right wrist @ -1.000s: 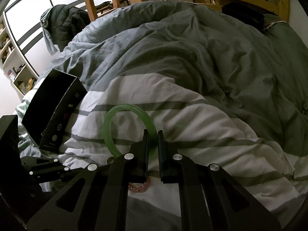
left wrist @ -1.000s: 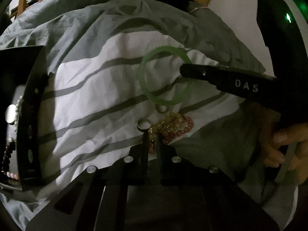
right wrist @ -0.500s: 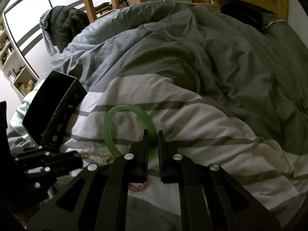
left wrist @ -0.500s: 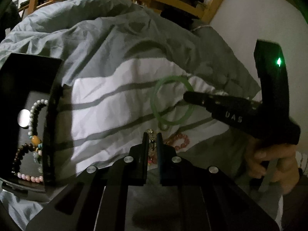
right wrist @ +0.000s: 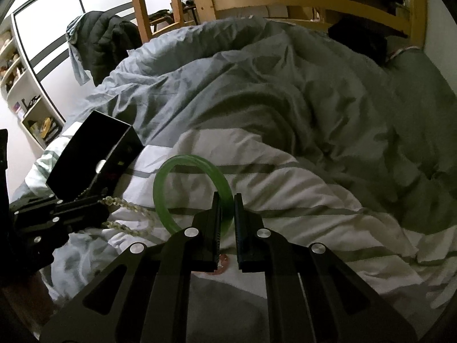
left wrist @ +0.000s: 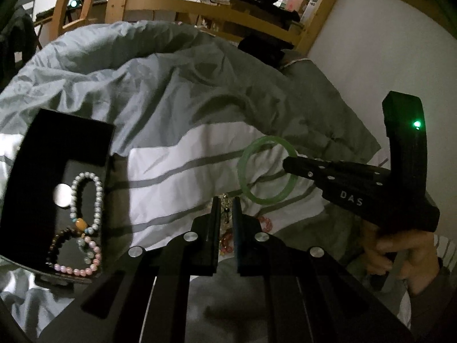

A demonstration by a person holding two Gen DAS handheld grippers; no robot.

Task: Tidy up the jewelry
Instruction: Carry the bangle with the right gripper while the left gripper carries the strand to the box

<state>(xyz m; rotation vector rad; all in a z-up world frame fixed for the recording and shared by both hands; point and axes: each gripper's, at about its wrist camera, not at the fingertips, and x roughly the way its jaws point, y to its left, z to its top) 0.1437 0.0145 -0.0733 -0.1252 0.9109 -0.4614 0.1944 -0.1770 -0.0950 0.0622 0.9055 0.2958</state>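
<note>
Gripping a green bangle (right wrist: 192, 193) upright, right fingers (right wrist: 217, 214) stay narrow; left fingers (left wrist: 216, 217) pinch a dangling yellow-bead strand (right wrist: 130, 204).

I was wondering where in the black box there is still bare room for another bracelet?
In the black box, the far half is bare, between the back wall and the white bead bracelet. The near end is crowded: the dark bead bracelet and the pink bead bracelet overlap there.

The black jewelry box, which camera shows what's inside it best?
The left wrist view: the black box faces it, with bead bracelets showing inside. The right wrist view shows mostly its dark outside.
</note>
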